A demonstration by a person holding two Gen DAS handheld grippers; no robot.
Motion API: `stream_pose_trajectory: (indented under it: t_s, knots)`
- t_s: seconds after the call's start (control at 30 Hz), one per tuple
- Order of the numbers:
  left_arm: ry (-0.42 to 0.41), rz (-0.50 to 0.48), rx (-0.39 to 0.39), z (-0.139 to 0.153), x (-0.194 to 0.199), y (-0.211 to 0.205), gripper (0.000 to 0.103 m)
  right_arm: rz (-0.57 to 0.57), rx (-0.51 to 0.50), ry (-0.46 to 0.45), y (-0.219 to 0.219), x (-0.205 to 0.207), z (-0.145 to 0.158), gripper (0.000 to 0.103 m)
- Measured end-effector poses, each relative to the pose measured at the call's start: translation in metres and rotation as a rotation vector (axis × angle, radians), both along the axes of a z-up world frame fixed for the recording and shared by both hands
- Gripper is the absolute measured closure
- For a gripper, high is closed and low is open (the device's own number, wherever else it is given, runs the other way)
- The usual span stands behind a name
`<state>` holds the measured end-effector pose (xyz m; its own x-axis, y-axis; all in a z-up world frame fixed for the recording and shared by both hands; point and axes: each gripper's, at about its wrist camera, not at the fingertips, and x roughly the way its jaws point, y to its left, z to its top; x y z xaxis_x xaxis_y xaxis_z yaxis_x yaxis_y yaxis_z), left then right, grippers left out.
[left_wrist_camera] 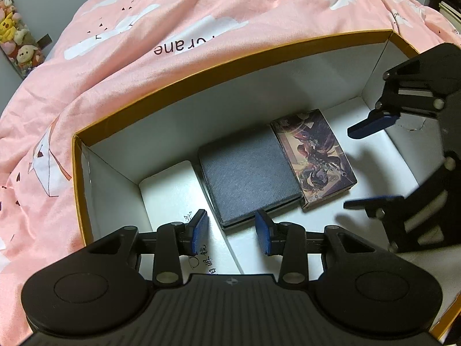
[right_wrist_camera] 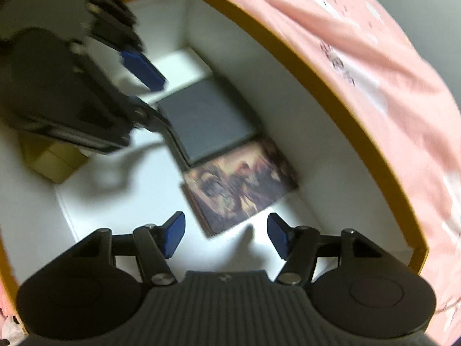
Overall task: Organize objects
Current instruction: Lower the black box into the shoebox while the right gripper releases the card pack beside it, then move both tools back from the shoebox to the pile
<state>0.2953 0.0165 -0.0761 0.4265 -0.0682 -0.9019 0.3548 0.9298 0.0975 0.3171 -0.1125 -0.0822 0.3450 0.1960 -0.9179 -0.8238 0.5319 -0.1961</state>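
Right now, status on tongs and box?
Left tongs open, empty. Right tongs open, empty. Black textured case beside illustrated card box, inside white orange-rimmed box. Nothing blocking.

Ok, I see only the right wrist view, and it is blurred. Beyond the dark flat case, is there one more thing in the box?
Observer: Yes. A white box with black handwriting lies beside the black textured case, on the side away from the illustrated box.
Operator: Is the left gripper holding something?
Observer: No. The left gripper is open, with nothing between its blue pads.
Operator: And what is outside the orange-rimmed box on that side?
Observer: The pink blanket lies against its rim, and past the blanket stands a pile of plush toys.
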Motion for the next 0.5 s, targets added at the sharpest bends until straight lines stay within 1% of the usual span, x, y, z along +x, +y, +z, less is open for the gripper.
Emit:
stream_pose_trajectory:
  t_s: [0.07,0.13,0.17,0.2,0.23,0.37,0.43,0.5]
  knots:
    - [-0.001,0.001,-0.001,0.000,0.001,0.000,0.058,-0.003,-0.010,0.006,0.000,0.005,-0.003,0.039]
    - [0.000,0.003,-0.006,0.000,0.003,0.001,0.058,0.015,-0.028,0.000,0.002,0.006,-0.005,0.041]
    - [0.001,0.004,-0.008,-0.001,0.003,0.001,0.058,0.026,-0.038,-0.005,0.004,0.007,-0.005,0.046]
    - [0.001,0.005,-0.010,-0.001,0.004,0.001,0.058,0.045,-0.045,-0.009,0.006,0.006,-0.005,0.048]
    - [0.002,0.006,-0.013,-0.001,0.004,0.002,0.058,0.063,-0.050,-0.010,0.007,0.005,-0.005,0.048]
    - [0.010,0.009,-0.022,-0.003,0.005,0.003,0.058,0.131,-0.077,-0.058,0.010,-0.001,-0.005,0.049]
    - [0.012,0.009,-0.018,-0.003,0.006,0.002,0.058,0.184,-0.088,-0.094,0.012,-0.007,-0.005,0.050]
    - [0.009,0.005,-0.009,-0.003,0.005,-0.001,0.058,0.228,-0.090,-0.119,0.015,-0.014,-0.005,0.055]
